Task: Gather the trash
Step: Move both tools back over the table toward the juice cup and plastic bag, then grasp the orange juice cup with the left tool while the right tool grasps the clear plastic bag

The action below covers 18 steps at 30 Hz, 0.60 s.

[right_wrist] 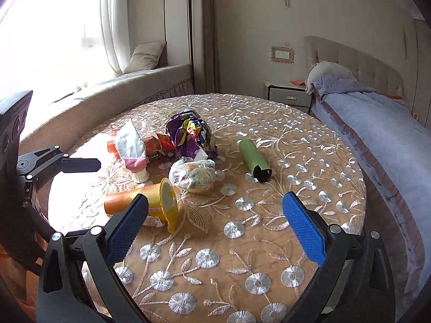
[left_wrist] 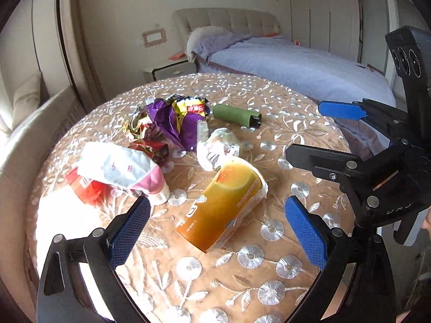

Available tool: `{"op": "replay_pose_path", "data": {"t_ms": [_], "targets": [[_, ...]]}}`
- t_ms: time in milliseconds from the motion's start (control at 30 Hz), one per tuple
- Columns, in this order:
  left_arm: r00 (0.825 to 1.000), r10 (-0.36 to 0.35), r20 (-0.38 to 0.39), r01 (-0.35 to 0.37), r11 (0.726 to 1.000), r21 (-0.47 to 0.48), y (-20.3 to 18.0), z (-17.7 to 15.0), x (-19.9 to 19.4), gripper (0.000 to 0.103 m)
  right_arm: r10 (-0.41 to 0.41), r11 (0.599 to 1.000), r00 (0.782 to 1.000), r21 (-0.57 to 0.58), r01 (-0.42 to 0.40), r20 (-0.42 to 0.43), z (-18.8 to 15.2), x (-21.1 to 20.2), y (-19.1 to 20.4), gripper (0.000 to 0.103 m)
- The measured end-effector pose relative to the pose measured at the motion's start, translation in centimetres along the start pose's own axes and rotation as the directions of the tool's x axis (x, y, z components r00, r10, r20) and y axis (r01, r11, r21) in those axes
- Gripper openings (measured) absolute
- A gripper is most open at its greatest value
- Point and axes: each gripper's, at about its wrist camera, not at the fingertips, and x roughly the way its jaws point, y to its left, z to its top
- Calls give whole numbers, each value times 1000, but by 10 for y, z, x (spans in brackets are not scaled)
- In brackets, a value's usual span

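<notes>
Though agape, 2 grippers near trash

All the trash is lying on the round table with the embroidered beige cloth. An orange plastic cup with a yellow lid is lying on its side near the table's front. Just behind it a crumpled clear plastic bag is sitting. A crumpled purple and yellow snack wrapper is resting near the centre, with a green cylinder with a black cap lying to its right. A white and pink packet is lying over a red wrapper at the left.
</notes>
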Motion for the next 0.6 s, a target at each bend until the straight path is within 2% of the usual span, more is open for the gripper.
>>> {"op": "replay_pose_path", "data": {"t_ms": [100, 267, 500, 600], "targets": [[1000, -6, -16, 6, 1000, -7, 10, -5, 8, 98, 14, 1000, 1000, -12, -14, -21, 6, 16, 7, 99], [998, -57, -42, 56, 998, -15, 19, -6, 20, 98, 32, 999, 997, -4, -33, -65, 16, 45, 11, 99], [994, -67, -87, 67, 998, -4, 24, -3, 43, 97, 15, 1000, 991, 13, -13, -135, 28, 82, 11, 99], [992, -80, -101, 80, 997, 1, 23, -3, 50, 90, 18, 999, 984, 40, -11, -177, 30, 95, 8, 99]]}}
